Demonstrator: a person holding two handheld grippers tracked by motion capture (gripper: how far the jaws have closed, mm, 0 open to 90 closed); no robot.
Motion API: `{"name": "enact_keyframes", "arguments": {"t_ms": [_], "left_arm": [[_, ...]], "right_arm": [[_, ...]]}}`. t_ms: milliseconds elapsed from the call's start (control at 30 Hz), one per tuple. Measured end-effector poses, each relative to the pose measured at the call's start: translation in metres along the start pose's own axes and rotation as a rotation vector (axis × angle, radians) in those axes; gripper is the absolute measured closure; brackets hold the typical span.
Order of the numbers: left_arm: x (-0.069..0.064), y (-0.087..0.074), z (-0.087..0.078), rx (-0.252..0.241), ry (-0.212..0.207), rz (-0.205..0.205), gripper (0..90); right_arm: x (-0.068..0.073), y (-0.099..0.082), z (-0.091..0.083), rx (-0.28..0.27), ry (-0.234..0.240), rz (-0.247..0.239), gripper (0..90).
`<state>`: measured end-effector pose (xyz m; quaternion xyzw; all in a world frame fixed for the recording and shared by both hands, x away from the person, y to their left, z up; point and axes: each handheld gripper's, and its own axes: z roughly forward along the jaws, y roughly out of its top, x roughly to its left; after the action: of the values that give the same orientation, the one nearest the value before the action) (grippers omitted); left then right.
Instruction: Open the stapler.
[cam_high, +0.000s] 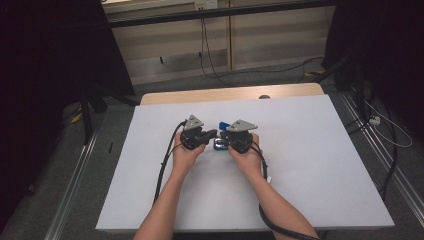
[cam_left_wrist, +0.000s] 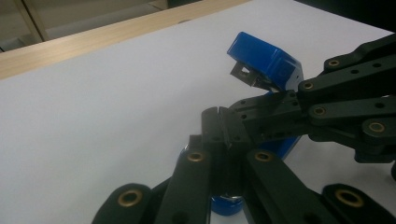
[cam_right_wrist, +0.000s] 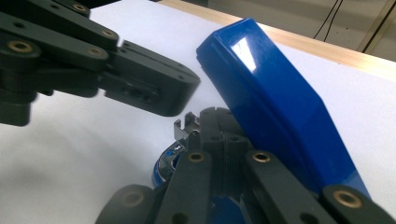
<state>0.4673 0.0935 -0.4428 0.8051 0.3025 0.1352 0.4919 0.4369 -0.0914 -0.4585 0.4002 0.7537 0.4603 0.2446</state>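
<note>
Thing in hand: a blue stapler (cam_high: 223, 134), lying at the middle of the white bench (cam_high: 320, 165), between the two claws, its lid swung up and open.
Lid: the blue plastic top (cam_right_wrist: 271, 102) tilts up and toward the far side; its metal nose (cam_left_wrist: 243, 73) is bare at the tip.
Lower part: the metal staple channel (cam_right_wrist: 183, 127) and the blue base (cam_left_wrist: 226, 205) sit low, under the claws.
Left claw (cam_left_wrist: 223, 122): jaws pressed together, their tips down at the stapler's lower part; whether they nip the metal rail I cannot tell.
Right claw (cam_right_wrist: 212, 122): jaws pressed together too, tips at the staple channel, just beside the raised lid; a grip on it is not clear.
Handling, as I judge: stiff and fairly light; the glossy lid looks slippery and turns on its hinge, so it may flop or snap shut.
Where to hold: the base by its flat sides for steadiness; the lid by its edges near the nose, not on the smooth rounded top.
</note>
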Motion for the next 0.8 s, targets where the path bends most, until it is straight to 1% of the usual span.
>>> {"name": "enact_keyframes", "arguments": {"t_ms": [133, 233, 267, 367, 433, 500, 533, 567, 633, 800], "left_arm": [[-0.001, -0.002, 0.005, 0.014, 0.010, 0.008, 90.0], [0.000, -0.004, 0.009, 0.003, 0.012, -0.001, 90.0], [-0.001, -0.004, 0.010, 0.007, 0.019, 0.008, 90.0], [-0.004, -0.004, 0.012, 0.019, 0.019, 0.018, 90.0], [-0.003, -0.005, 0.012, 0.016, 0.012, 0.007, 90.0], [-0.003, -0.005, 0.012, 0.016, 0.012, 0.004, 90.0], [-0.005, -0.006, 0.013, 0.030, 0.025, 0.027, 90.0], [-0.005, -0.006, 0.013, 0.033, 0.029, 0.029, 90.0], [-0.005, -0.008, 0.015, 0.045, 0.034, 0.034, 90.0], [-0.006, -0.009, 0.015, 0.043, 0.038, 0.038, 90.0]], "right_arm": [[-0.001, -0.001, 0.000, -0.001, -0.001, 0.002, 90.0], [-0.001, -0.001, 0.000, 0.000, -0.001, 0.001, 90.0], [-0.001, -0.001, 0.000, 0.000, 0.000, 0.003, 90.0], [-0.001, 0.000, -0.001, 0.006, -0.007, -0.004, 90.0], [-0.001, -0.001, -0.001, 0.008, -0.005, -0.001, 90.0], [-0.001, -0.001, -0.001, 0.007, -0.006, 0.000, 90.0], [-0.001, 0.000, -0.002, 0.001, -0.014, 0.019, 90.0], [-0.001, 0.000, -0.003, 0.000, -0.020, 0.018, 90.0], [-0.002, 0.002, -0.004, -0.004, -0.043, 0.001, 90.0], [-0.001, 0.004, -0.006, 0.006, -0.068, -0.029, 90.0]]}}
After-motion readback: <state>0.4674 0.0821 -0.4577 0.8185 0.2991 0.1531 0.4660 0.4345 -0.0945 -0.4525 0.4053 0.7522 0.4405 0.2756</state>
